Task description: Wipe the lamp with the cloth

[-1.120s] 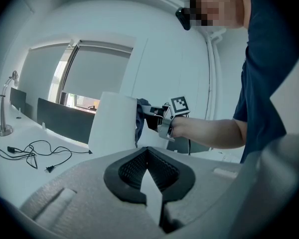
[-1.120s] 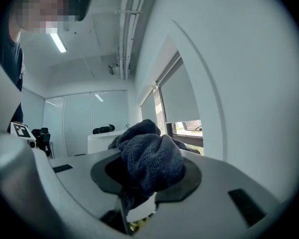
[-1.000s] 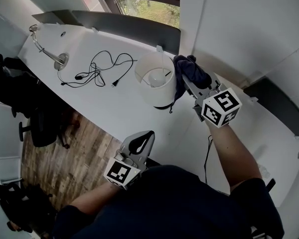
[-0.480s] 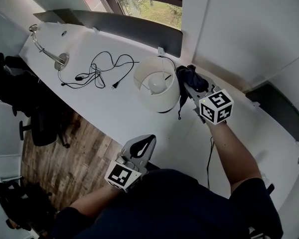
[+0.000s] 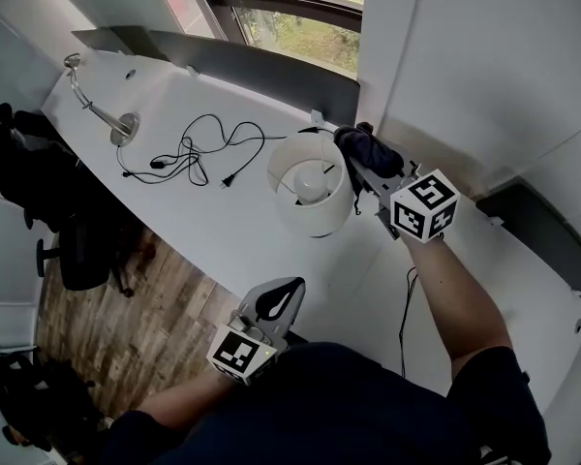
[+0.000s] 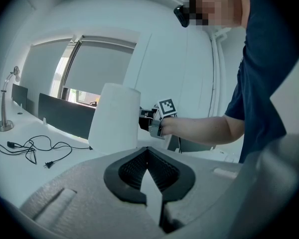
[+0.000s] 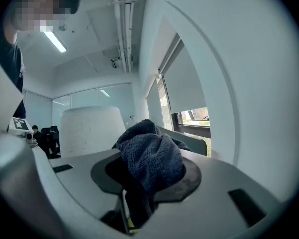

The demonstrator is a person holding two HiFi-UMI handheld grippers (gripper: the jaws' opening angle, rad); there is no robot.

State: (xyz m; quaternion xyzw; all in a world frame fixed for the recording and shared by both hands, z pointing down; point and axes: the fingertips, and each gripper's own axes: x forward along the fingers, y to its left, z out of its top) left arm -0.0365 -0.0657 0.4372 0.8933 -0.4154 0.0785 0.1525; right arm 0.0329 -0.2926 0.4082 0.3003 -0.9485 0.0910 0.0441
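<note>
A white table lamp with a drum shade stands on the white desk; its shade also shows in the left gripper view and the right gripper view. My right gripper is shut on a dark blue cloth, bunched between its jaws and held against the shade's right side. My left gripper hangs near the desk's front edge, well short of the lamp, jaws shut with nothing between them.
A silver gooseneck desk lamp stands at the far left, with a tangled black cable and plug beside it. A dark partition runs along the desk's back. Another black cable lies under my right arm. Black chairs stand left of the desk.
My right gripper with the cloth has shifted slightly along the shade's right side, staying against it. The left gripper has barely moved.
</note>
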